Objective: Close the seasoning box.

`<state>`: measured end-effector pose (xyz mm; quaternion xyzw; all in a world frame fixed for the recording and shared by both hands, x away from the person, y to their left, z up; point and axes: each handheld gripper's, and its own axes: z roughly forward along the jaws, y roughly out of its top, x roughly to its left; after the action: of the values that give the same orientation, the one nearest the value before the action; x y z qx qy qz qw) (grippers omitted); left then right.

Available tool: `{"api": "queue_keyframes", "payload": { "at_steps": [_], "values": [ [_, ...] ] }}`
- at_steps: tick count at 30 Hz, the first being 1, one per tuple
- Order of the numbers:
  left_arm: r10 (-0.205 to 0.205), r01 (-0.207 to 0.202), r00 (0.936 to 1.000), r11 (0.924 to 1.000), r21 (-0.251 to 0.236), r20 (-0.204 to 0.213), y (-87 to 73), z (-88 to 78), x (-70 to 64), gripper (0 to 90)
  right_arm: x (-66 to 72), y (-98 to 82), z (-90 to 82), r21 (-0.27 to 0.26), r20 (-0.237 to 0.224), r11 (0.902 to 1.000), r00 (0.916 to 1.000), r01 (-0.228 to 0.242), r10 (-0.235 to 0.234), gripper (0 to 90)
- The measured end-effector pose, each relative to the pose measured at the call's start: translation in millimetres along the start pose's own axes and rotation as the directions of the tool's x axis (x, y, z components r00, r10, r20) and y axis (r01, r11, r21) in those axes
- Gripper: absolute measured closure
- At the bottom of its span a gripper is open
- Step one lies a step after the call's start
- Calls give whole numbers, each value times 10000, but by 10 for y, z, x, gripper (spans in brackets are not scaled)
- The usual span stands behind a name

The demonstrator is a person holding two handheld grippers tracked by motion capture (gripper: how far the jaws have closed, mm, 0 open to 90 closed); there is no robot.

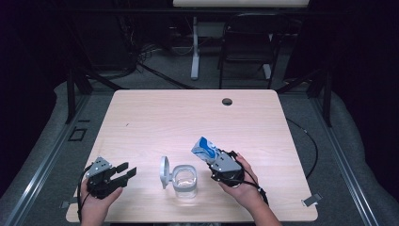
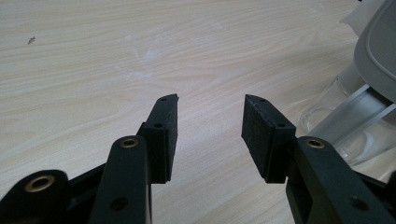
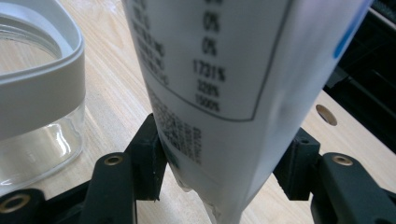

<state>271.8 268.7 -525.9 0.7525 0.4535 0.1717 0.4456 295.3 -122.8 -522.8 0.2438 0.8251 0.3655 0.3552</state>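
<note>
A clear glass jar (image 1: 184, 180) with a grey rim stands near the table's front edge, its grey lid (image 1: 164, 171) hinged open to the left. My right gripper (image 1: 214, 160) is shut on a blue and white pouch (image 1: 204, 149), held tilted just right of the jar and above the table. In the right gripper view the pouch (image 3: 219, 88) stands between both pads with its printed label toward the camera, and the jar (image 3: 35, 93) is at the left. My left gripper (image 1: 127, 172) rests open to the left of the jar, nothing between its pads (image 2: 163, 135).
The light wooden table (image 1: 188, 117) has a cable hole (image 1: 227, 101) at the back. A chair (image 1: 247, 42) and a desk leg (image 1: 195, 47) stand on the floor beyond the far edge. A small clip (image 1: 311, 199) lies at the front right corner.
</note>
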Motion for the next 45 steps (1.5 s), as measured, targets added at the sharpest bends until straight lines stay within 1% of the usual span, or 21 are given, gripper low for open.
{"api": "queue_keyframes", "payload": {
  "at_steps": [7,13,17,19,23,25,28,29,30,32,34,35,36,37,40,42,43,45],
  "values": [
    [22,-22,10000,10000,11,-15,1,-2,5,562,43,3,-9,125,166,9981,9980,604,-606,437],
    [27,-27,10000,10000,26,-11,0,0,2,562,99,-20,-8,268,262,9928,9927,1170,-1177,437],
    [0,0,10000,10000,29,-20,-2,1,2,562,139,-37,-8,335,364,9867,9864,1591,-1602,437],
    [-4,4,10000,10000,34,-25,-3,3,3,562,158,-44,-3,386,405,9845,9841,1712,-1727,437],
    [-12,12,10000,10000,34,-12,-5,5,1,562,195,-54,13,328,525,9820,9809,1859,-1875,437],
    [-21,21,10000,10000,30,-24,-7,7,1,562,209,-53,16,399,543,9767,9756,2108,-2128,437],
    [20,-19,10000,10000,55,-19,-9,10,2,562,224,-61,24,415,484,9724,9716,2298,-2317,437],
    [18,-18,10000,10000,64,-19,-10,11,2,562,232,-69,31,371,536,9718,9706,2329,-2347,437],
    [19,-19,10000,10000,68,-14,-10,12,2,562,233,-69,28,487,547,9677,9667,2473,-2499,437],
    [16,-16,10000,10000,75,-15,-11,13,2,562,240,-79,31,509,579,9660,9649,2533,-2561,437],
    [18,-17,10000,10000,70,-26,-10,12,4,562,233,-84,20,724,621,9592,9586,2733,-2778,437],
    [14,-13,10000,10000,64,-21,-11,11,5,562,234,-89,19,736,655,9585,9577,2753,-2801,437],
    [12,-12,10000,10000,66,-25,-11,11,5,562,245,-98,28,589,626,9620,9608,2667,-2701,437],
    [-13,13,10000,10000,68,-31,-12,12,5,562,241,-99,22,748,682,9565,9555,2821,-2872,437],
    [-11,11,10000,10000,74,-22,-12,13,2,562,258,-118,32,628,694,9554,9537,2885,-2926,437],
    [-18,18,10000,10000,68,-24,-12,13,2,562,261,-123,33,671,662,9542,9529,2916,-2959,437],
    [-15,15,10000,10000,71,-23,-12,13,2,562,262,-121,28,752,662,9506,9497,3011,-3061,437],
    [-15,16,10000,10000,69,-25,-12,13,3,562,267,-121,23,784,664,9476,9467,3098,-3151,437]
  ]
}}
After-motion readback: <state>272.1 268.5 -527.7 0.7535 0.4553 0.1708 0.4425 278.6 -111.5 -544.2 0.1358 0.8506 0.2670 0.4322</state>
